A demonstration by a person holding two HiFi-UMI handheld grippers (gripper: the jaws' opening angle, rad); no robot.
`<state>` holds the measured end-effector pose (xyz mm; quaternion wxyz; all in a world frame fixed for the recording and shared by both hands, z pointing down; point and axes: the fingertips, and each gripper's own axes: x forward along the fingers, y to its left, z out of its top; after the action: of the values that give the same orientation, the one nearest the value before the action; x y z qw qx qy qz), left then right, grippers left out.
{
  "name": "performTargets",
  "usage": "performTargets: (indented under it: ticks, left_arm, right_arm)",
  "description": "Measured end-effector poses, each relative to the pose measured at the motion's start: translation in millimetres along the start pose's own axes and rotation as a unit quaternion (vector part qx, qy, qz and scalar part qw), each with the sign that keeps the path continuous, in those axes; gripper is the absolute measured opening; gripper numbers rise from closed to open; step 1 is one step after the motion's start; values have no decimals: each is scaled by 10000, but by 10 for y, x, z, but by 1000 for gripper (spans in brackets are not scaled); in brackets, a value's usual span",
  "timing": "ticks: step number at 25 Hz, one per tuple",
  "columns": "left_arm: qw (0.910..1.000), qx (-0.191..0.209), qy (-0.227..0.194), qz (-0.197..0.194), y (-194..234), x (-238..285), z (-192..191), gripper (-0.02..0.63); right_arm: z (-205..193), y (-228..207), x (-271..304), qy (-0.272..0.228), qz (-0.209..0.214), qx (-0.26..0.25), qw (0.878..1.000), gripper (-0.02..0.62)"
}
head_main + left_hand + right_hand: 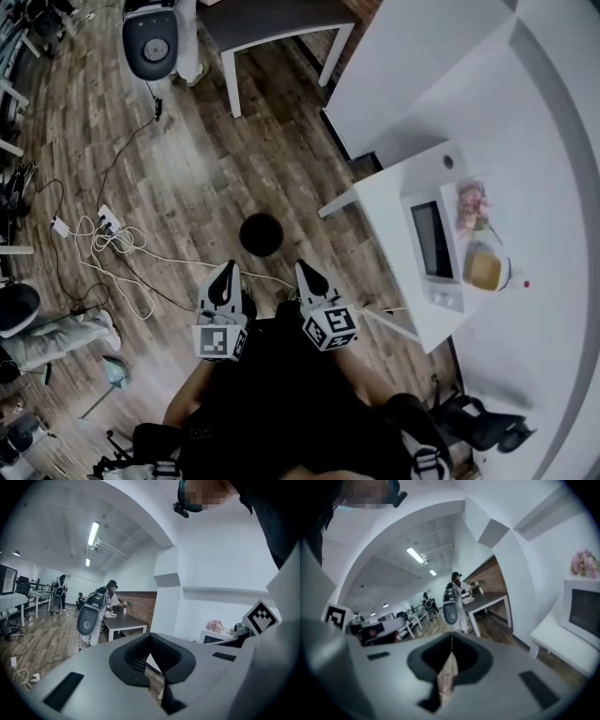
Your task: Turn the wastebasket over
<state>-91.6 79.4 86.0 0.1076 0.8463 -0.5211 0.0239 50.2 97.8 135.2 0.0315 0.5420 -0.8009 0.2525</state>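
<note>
In the head view the wastebasket [261, 234], a small round black thing, stands on the wooden floor straight ahead of me; which end is up I cannot tell. Both grippers are held high and close to my body, well above it and touching nothing. My left gripper [225, 273] is shut and empty, and my right gripper [308, 275] beside it is shut and empty too. In the left gripper view the jaws [152, 657] meet with nothing between them and point across the room. The right gripper view shows the same closed jaws [451, 657]. Neither gripper view shows the wastebasket.
A white table [384, 202] to the right carries a microwave [433, 239], flowers and a round loaf-like item. A dark table [272, 23] and a grey wheeled machine [150, 42] stand farther off. A power strip with cables [108, 225] lies on the floor at left. A black chair [478, 422] is near my right side.
</note>
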Motion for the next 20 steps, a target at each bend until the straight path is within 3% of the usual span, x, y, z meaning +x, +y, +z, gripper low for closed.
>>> performTargets:
  ticks: [3,20]
  left_arm:
    - [9998,130,-80,-109,-44,39,21,34]
    - [10000,-5,-94,-27,-11,77,32,34]
  right_arm:
    - [-45,-21,-14,42,42,16,10000,32]
    - [11,47,-12,-35,124,-122,9998,31]
